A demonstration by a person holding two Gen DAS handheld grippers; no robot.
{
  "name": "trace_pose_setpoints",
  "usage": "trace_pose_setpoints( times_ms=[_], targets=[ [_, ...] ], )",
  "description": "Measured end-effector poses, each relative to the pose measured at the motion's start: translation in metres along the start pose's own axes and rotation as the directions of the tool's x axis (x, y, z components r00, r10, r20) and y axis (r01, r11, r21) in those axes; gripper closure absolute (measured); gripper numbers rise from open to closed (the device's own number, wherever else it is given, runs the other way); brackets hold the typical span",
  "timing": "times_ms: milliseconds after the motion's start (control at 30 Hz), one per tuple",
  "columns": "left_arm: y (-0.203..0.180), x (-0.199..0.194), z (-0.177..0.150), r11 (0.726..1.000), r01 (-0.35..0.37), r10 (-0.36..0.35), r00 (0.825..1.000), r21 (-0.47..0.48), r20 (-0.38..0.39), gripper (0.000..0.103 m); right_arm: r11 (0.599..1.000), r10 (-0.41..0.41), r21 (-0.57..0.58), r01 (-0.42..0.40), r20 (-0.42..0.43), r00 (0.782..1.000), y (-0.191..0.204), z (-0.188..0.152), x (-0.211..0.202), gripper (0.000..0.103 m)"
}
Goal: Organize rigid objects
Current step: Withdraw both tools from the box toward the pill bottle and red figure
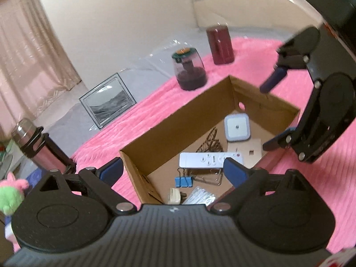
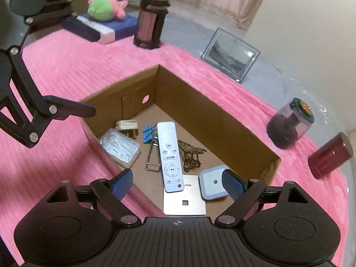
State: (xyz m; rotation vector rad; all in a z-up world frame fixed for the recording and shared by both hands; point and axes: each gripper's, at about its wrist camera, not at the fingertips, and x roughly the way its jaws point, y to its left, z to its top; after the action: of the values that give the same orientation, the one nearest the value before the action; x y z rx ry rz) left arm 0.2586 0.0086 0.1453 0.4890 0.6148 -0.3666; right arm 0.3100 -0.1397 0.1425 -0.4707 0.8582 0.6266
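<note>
Both grippers, left (image 1: 173,171) and right (image 2: 176,183), hover with jaws spread and empty over the open brown cardboard box (image 2: 200,111) on the pink ribbed blanket (image 2: 66,66); inside lies a white rectangular remote control (image 2: 169,156).

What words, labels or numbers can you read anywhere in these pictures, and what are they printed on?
"LINK": on the flat grey plate in the cardboard box, right wrist view; the white remote covers the start of the word.
Remote buttons: small printed marks, too small to read.
Blue book under the plush toy: no readable text.
Dark red jar and framed picture: no text visible.
</note>
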Motion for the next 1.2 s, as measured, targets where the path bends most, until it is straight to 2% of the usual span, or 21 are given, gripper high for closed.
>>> trace_pose_setpoints(
  times_ms=[300,533,800,1200],
  targets=[
    [-0.014,-0.038,-0.022,0.985,-0.033,0.044,0.997,-0.169,0.061,0.009,0.987,-0.028,0.159,0.015,0.083,0.996,0.005,-0.03,-0.035,0.019],
    [-0.033,-0.051,-0.046,0.959,-0.07,0.088,0.995,-0.273,0.054,0.009,0.968,-0.051,0.251,0.013,0.144,0.988,0.011,-0.06,-0.061,0.019],
    [-0.05,-0.069,-0.069,0.939,-0.091,0.107,0.994,-0.332,0.029,0.009,0.935,-0.079,0.356,0.0,0.206,0.975,0.016,-0.094,-0.089,0.019],
    [-0.068,-0.097,-0.107,0.886,-0.142,0.188,0.98,-0.441,0.063,0.01,0.863,-0.132,0.504,-0.014,0.252,0.959,0.041,-0.159,-0.111,0.019]
  ],
)
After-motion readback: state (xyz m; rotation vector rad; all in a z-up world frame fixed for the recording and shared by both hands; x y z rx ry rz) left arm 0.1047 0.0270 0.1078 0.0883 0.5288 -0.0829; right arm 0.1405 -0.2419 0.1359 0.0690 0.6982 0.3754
